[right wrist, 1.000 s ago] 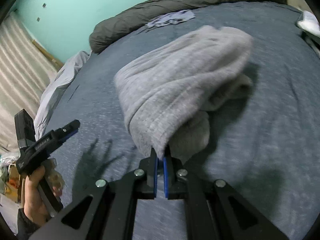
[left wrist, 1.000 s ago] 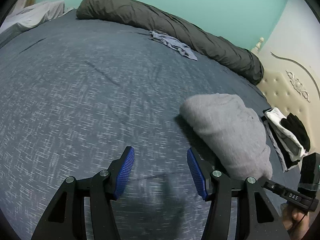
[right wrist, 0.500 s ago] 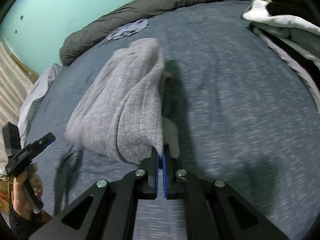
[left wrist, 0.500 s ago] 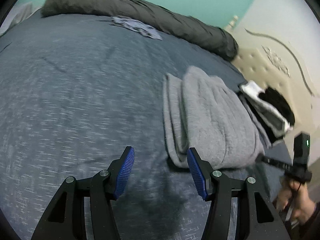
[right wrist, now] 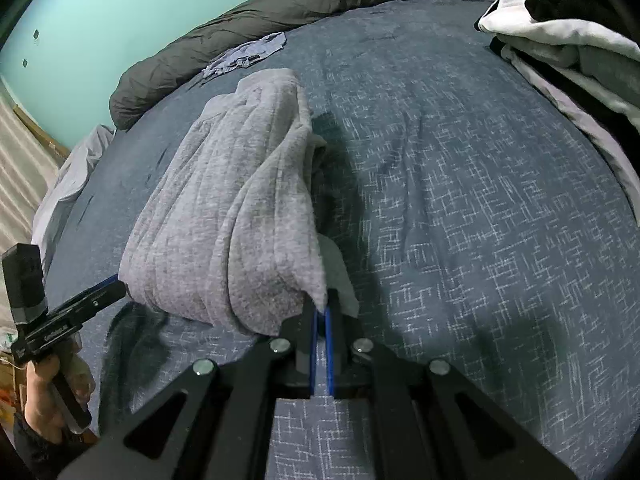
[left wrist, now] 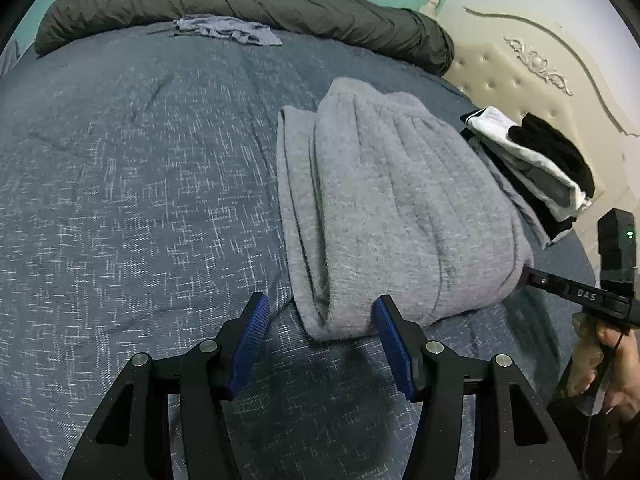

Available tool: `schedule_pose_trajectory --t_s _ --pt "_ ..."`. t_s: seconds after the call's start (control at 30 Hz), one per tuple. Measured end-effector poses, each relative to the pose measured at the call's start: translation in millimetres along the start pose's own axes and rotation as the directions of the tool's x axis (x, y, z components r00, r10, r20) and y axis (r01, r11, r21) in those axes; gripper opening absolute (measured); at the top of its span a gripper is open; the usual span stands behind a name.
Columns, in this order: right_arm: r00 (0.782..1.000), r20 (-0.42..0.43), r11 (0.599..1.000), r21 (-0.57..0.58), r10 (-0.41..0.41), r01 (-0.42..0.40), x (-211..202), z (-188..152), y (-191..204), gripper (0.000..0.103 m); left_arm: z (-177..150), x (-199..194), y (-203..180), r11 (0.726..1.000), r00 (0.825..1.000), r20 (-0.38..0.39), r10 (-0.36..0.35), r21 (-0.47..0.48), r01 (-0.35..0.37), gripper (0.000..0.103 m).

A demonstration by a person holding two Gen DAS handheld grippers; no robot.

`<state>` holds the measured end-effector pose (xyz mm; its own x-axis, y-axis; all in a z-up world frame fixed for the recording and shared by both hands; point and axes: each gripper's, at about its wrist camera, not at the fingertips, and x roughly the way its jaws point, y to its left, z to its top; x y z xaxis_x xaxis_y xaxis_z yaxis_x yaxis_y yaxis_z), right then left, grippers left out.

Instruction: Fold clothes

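Since 1 second ago, the grey knit garment (left wrist: 396, 208) has come down from hanging in the air to lying as a long folded bundle on the dark blue bed cover (left wrist: 132, 184), and it now sits nearer the stack of folded black and white clothes (left wrist: 536, 164) by the cream tufted headboard (left wrist: 516, 80). The left tool (left wrist: 318, 320) has swung across to the bundle's near end; earlier it hovered over bare cover. Both tools point steeply down at the bed, each held in a bare hand, the right hand (left wrist: 604, 364) gripping its handle at the edge of the left view. The left tool stands about half open, its 2 blue pads on either side of the bundle's near folded end, the right-side pad just beside the fabric; whether it touches cannot be told. The right tool (right wrist: 322, 312) is clamped narrow on a corner of the grey garment at the bundle's other near end. A rolled dark grey duvet (left wrist: 248, 4) lies along the far side of the bed, with a crumpled blue-grey cloth (left wrist: 228, 30) just in front of it.
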<state>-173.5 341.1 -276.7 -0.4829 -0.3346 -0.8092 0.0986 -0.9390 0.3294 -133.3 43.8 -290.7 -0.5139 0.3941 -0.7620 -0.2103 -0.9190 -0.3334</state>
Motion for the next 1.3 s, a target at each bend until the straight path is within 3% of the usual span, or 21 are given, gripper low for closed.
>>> schedule_pose_trajectory --t_s 0.23,0.3,0.37,0.43,0.53,0.67,1.03,1.13,1.23,1.3 --pt "1.000 0.005 1.000 0.012 -0.002 0.002 -1.6 1.5 0.2 0.003 0.0 3.5 -3.4 1.000 1.000 -0.014 -0.009 0.002 0.009 0.058" --pt "1.000 0.002 1.000 0.015 0.009 -0.009 -3.7 1.7 0.7 0.003 0.1 3.8 -5.0 1.000 1.000 -0.011 -0.015 0.004 0.015 0.039" --pt "1.000 0.010 1.000 -0.001 -0.007 0.007 -9.0 0.2 4.9 0.006 -0.4 3.1 -7.7 1.000 1.000 -0.011 -0.018 0.018 0.018 0.032" --pt "0.999 0.023 0.999 -0.019 -0.026 0.026 -14.0 -2.1 9.2 0.009 -1.0 2.5 -11.4 0.999 1.000 -0.011 -0.016 0.036 0.016 0.031" --pt "0.998 0.023 0.998 -0.043 -0.053 0.054 -14.2 -4.2 13.9 0.022 -1.1 3.1 -9.1 0.999 1.000 -0.021 -0.016 0.032 0.017 0.031" --pt "0.997 -0.005 0.995 -0.064 -0.073 0.073 -2.8 -8.1 19.1 0.027 -2.4 4.9 -5.7 1.000 0.999 -0.041 -0.010 0.027 0.011 0.039" --pt "0.996 -0.032 0.996 -0.021 -0.089 0.088 14.2 -13.8 11.7 0.028 -8.1 12.8 -8.8 0.998 0.997 -0.075 -0.016 0.059 0.020 0.039" --pt "0.995 -0.024 0.995 0.001 -0.098 0.098 7.4 -17.4 14.2 0.028 -7.2 15.4 -9.8 0.998 0.997 -0.074 -0.021 0.063 0.025 0.032" --pt "0.993 -0.021 0.992 -0.046 -0.118 0.117 8.4 -22.5 28.4 0.045 -6.4 16.3 -14.3 0.997 0.998 -0.060 -0.011 0.078 0.015 0.023" --pt "0.987 -0.024 0.985 -0.078 -0.159 0.156 15.0 -22.7 35.2 0.045 -5.6 13.7 -16.7 0.996 0.999 -0.043 -0.008 0.088 0.011 0.019"
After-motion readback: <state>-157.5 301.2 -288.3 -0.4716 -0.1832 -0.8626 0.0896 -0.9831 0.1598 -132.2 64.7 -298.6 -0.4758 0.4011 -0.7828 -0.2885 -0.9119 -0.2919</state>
